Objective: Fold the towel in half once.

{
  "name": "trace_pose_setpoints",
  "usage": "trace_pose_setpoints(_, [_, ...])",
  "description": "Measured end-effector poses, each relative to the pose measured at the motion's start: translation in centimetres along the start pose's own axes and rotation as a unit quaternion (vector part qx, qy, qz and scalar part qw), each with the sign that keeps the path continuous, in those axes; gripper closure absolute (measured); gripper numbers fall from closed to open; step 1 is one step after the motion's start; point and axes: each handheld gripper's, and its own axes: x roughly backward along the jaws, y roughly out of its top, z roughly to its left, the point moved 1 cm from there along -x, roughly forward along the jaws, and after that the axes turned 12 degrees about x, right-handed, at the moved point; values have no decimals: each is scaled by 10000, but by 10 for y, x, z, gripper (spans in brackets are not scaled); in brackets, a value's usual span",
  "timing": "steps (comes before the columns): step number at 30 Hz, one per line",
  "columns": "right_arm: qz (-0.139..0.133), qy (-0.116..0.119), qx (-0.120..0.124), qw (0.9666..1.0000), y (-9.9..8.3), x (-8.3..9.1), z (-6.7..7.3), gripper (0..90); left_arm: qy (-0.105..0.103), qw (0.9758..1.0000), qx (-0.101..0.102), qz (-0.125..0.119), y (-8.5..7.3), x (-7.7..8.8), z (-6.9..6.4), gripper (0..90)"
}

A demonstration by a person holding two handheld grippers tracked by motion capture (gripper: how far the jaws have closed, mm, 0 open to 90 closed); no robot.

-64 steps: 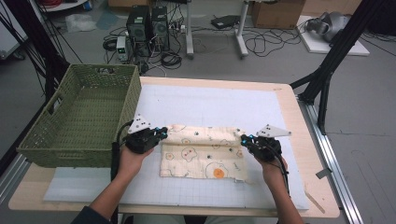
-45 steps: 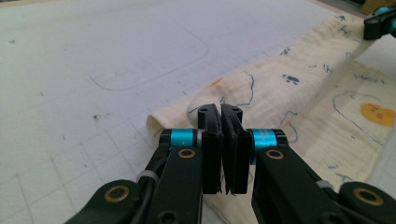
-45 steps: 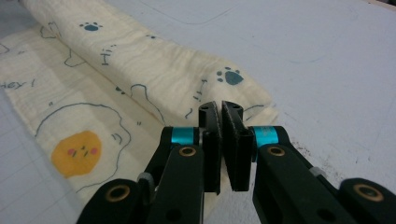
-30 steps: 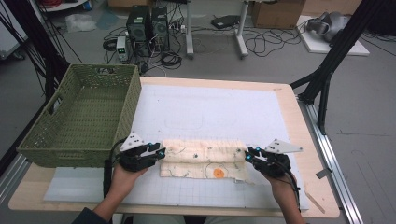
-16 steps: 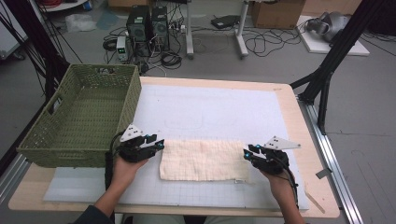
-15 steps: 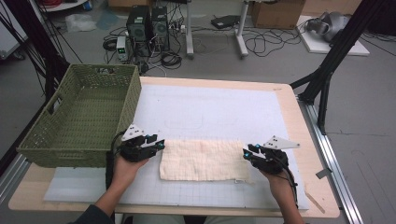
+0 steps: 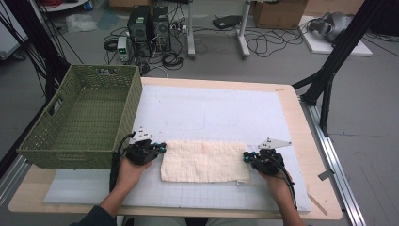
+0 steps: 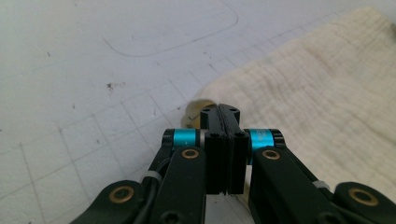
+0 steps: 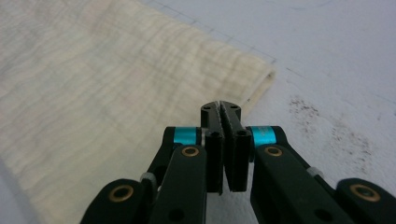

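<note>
Left gripper (image 7: 159,148) has jaws pressed together, just closed, pinching the left edge of the folded cream cloth (image 7: 203,161); in the left gripper view the gripper (image 8: 219,111) nips a curled cloth corner (image 8: 198,109). Right gripper (image 7: 246,157) is likewise clamped, just closed, on the cloth's right edge, fabric between the tips in its own view (image 9: 220,108). Cloth lies flat at 6 o'clock on the white grid mat (image 7: 226,113). Green wicker basket (image 7: 42,146) sits just beside the left hand at 9 o'clock. Bare mat toward 12 and 3 o'clock.
</note>
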Motion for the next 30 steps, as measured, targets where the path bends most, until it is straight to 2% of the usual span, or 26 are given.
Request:
trace_pose_setpoints(2, [-100, -34, 116, 9999, 2, 2, 0, 890, -10, 10000, -26, -69, 1, 1, 0, 890])
trace_pose_setpoints(6, [-270, -280, 144, 9991, 5, 7, 0, 890, 13, 9996, 157, -228, 6, 0, 4, 890])
trace_pose_setpoints(7, [-308, -348, 154, 9988, 6, 8, -1, 891, 55, 9994, 233, -265, 7, -1, 6, 890])
trace_pose_setpoints(12, [-192, -525, 144, 9983, 6, 5, -3, 891, 331, 9987, 233, -313, 9, -13, 9, 890])
trace_pose_setpoints(14, [-75, -478, 132, 9987, 5, 2, -3, 891, 308, 9985, 339, -285, 9, -16, 10, 890])
trace_pose_setpoints(16, [99, -526, 211, 9983, 4, 1, 0, 888, 245, 9991, 321, -146, 8, -17, 8, 888])
trace_pose_setpoints(18, [38, -573, 220, 9981, 5, 2, 0, 840, 275, 9993, 255, -22, 7, -17, 7, 881])
trace_pose_setpoints(19, [30, -637, 182, 9978, 6, 4, 0, 786, 302, 9992, 246, -13, 7, -16, 6, 844])
trace_pose_setpoints(22, [-55, -860, 235, 9960, 10, 7, -3, 645, 369, 9988, 235, -212, 10, -15, 7, 592])
trace_pose_setpoints(24, [-109, -990, 258, 9947, 13, 8, -6, 572, 376, 9987, 70, -331, 13, -16, 8, 522])
trace_pose_setpoints(25, [-146, -1003, 253, 9945, 15, 8, -8, 539, 333, 9985, 59, -433, 15, -18, 9, 484])
trace_pose_setpoints(27, [-196, -1031, 205, 9943, 19, 5, -14, 488, 319, 9986, 40, -427, 18, -21, 11, 473])
trace_pose_setpoints(30, [-278, -993, 139, 9946, 26, -3, -24, 485, 255, 9990, 245, -268, 29, -28, 13, 478])
